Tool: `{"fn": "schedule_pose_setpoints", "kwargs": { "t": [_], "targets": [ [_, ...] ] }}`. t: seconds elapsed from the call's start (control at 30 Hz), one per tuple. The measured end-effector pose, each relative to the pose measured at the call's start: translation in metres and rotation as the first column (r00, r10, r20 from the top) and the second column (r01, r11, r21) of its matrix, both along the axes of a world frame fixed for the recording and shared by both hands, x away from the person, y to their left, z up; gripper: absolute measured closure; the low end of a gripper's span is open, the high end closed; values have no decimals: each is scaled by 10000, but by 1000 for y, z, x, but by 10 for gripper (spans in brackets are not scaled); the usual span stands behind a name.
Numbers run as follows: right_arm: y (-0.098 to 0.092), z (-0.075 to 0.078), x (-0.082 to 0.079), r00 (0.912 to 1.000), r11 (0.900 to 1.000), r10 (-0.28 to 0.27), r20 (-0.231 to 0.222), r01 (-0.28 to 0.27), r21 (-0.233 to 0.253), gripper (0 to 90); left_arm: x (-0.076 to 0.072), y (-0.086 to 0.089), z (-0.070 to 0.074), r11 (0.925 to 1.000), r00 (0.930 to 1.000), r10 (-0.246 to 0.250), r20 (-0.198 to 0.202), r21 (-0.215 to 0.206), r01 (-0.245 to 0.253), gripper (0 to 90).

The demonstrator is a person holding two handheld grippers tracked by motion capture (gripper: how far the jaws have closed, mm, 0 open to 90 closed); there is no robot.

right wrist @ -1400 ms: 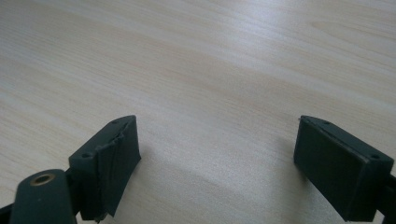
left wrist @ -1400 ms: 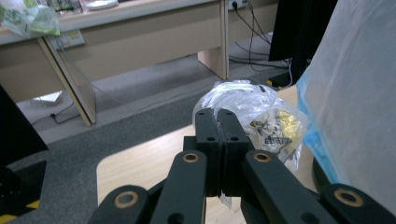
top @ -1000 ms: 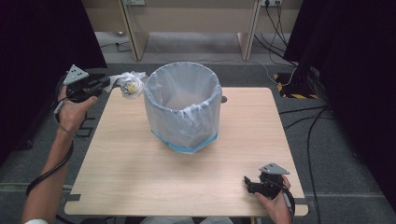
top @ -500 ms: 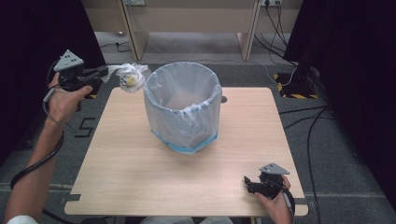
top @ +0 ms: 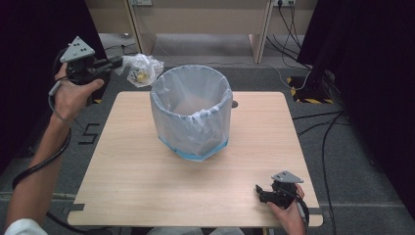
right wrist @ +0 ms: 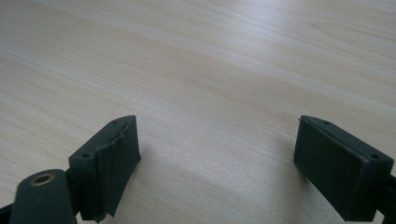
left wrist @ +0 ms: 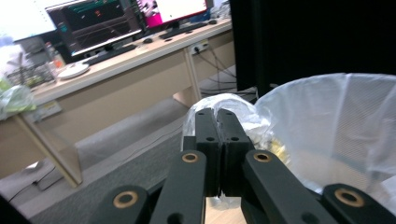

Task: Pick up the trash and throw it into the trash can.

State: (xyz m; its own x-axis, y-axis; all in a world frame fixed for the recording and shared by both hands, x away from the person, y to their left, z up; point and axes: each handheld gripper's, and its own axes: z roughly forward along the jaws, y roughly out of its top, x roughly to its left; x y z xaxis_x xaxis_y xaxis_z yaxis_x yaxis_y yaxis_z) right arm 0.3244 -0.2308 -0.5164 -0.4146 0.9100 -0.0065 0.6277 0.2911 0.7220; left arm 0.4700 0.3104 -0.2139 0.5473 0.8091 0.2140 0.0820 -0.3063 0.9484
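A bin lined with a clear plastic bag [top: 192, 111] stands near the middle of the wooden table [top: 127, 186]. My left gripper [top: 119, 62] is raised above the table's far left corner, shut on a small crumpled clear plastic bag [top: 141, 69] with something yellow inside. That small bag hangs just left of the bin's rim. In the left gripper view the jaws are pressed together on the small bag [left wrist: 224, 105], with the bin liner [left wrist: 336, 126] to the right. My right gripper [top: 259, 192] rests low at the table's front right, open, over bare wood [right wrist: 210, 70].
Beyond the table stands a wooden desk frame [top: 195, 29], with cables and a power strip [top: 313, 88] on the floor at the right. Monitors and a keyboard sit on a desk [left wrist: 93, 51] in the left gripper view. Black curtains flank both sides.
My left gripper has lifted and carried the small plastic bag up and toward the bin's rim. The right gripper has stayed in place.
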Motion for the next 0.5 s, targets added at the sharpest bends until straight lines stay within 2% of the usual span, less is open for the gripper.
{"fn": "schedule_pose_setpoints", "kwargs": {
  "t": [0.23, 0.5],
  "targets": [
    [0, 0, 0, 10000, 10000, 0, 1, 0, 1, 145, 0, -35, 1, 9974, 9975, -702, 76, 178, 701, 885],
    [0, 0, 0, 10000, 10000, 1, 1, -1, 1, 145, -1, -74, -7, 9886, 9896, -1436, -48, 447, 1436, 885]
  ]
}}
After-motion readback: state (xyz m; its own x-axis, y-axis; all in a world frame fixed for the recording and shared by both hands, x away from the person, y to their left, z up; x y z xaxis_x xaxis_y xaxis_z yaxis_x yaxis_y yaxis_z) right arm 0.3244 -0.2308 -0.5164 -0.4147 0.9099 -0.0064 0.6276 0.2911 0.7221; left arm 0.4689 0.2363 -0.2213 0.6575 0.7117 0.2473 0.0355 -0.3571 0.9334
